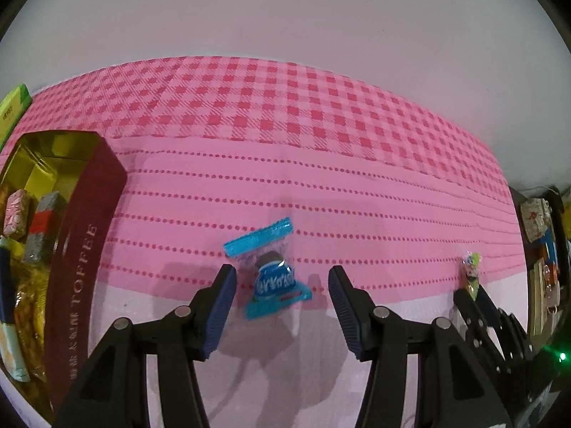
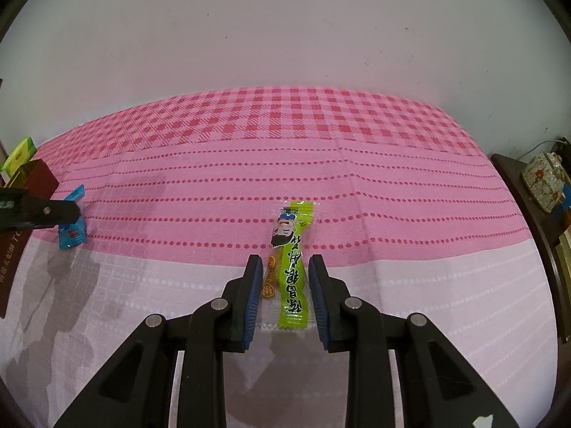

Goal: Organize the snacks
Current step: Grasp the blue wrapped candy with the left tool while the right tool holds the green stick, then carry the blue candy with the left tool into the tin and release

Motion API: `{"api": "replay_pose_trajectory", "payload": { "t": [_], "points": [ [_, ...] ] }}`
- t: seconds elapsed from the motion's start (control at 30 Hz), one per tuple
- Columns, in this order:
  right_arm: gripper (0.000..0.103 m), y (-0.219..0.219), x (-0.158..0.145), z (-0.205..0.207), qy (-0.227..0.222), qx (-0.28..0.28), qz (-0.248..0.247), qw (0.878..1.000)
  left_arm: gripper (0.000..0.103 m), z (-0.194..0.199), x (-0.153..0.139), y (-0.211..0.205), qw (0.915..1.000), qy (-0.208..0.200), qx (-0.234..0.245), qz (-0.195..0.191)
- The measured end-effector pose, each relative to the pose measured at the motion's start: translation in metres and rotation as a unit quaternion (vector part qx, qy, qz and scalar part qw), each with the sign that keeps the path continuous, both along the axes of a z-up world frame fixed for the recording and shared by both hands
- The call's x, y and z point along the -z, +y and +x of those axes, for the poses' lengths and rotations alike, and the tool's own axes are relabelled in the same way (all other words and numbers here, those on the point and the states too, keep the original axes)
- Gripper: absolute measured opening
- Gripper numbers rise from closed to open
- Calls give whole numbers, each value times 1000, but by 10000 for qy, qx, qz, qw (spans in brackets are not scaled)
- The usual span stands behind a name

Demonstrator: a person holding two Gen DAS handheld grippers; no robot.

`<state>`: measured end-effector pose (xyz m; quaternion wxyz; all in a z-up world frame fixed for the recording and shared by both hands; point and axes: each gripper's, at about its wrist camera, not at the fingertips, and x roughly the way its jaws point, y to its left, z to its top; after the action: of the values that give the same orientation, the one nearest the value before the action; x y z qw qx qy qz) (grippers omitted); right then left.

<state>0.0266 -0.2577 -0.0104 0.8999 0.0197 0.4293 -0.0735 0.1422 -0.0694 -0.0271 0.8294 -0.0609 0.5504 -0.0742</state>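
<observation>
A soft woven pink cloth [image 2: 357, 185], checked at its far band and dotted in rows nearer, covers the tabletop up to a plain wall. At the cloth's left edge stands a glossy dark-red toffee tin [image 1: 85, 249] with a gold lining, holding wrapped sweets. The cloth between tin and right edge is mostly bare. A crinkly blue candy wrapper [image 1: 271, 274] lies on the cloth between the spread left tongs [image 1: 282, 278], untouched. A long, flat green snack packet [image 2: 291, 267] lies between the right tongs [image 2: 285, 267], narrowly parted, pads just beside it.
</observation>
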Motion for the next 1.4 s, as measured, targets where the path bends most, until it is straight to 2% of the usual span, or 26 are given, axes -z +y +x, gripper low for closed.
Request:
{"api": "replay_pose_trajectory", "payload": {
  "t": [0.07,0.1,0.13,0.17,0.43,0.77,1.2,1.4],
  "points": [
    [26,0,0,0,-2,2,14,10000,50,4,4,-2,10000,17,8,66],
    [26,0,0,0,-3,0,16,10000,44,6,5,-3,9999,13,29,100],
    [26,0,0,0,-4,1,16,10000,32,6,6,-4,9999,8,68,146],
    [26,0,0,0,-3,0,13,10000,28,7,7,-5,9997,17,122,193],
    [26,0,0,0,-3,2,7,10000,27,10,7,4,9996,21,194,213],
    [26,0,0,0,0,6,-16,10000,27,-16,-14,27,9989,-138,252,361],
    [26,1,1,0,0,5,-29,10000,27,-54,-59,53,9960,-536,484,517],
    [25,1,0,0,1,5,-43,10000,27,-61,-76,81,9962,-609,366,507]
  ]
}}
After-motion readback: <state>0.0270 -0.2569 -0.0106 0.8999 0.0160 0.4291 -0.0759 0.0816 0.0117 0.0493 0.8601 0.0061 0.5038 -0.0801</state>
